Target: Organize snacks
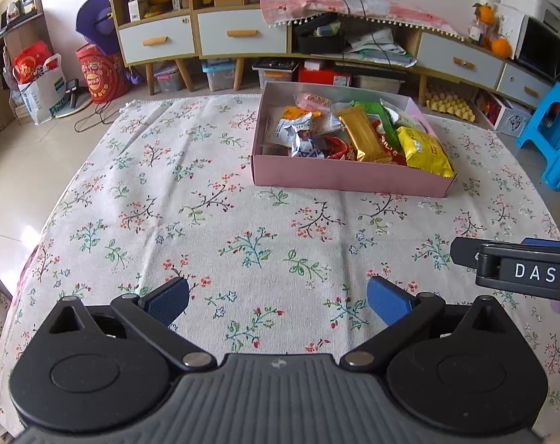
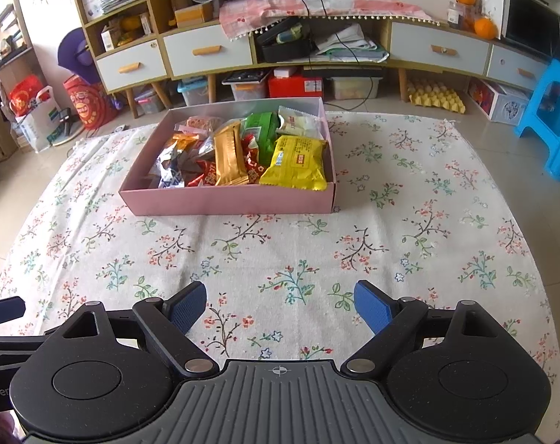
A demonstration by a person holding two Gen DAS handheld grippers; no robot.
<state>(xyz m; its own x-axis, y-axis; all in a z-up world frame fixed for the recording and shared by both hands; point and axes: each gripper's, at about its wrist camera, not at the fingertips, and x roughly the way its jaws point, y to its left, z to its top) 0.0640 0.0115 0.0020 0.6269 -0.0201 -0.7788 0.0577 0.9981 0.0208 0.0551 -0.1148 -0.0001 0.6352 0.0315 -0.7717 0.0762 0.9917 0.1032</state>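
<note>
Snacks: crinkly foil and plastic snack packets [image 2: 243,151] all lie heaped inside the shallow pink cardboard box [image 2: 224,199]; none shows on the floral tablecloth [image 2: 298,251]
Box: on the cloth's far half, well apart from both claws
Left gripper [image 1: 278,301]: blue pads spread wide, holding nothing, low over bare cloth
Right gripper [image 2: 280,305]: likewise spread and empty
Stage: fits packets gathered in, or a heap awaiting sorting
Handling: any packet is best pinched by its flat sealed edge, gently, as the puffed yellow bag [image 2: 294,164] would slip or crush
</note>
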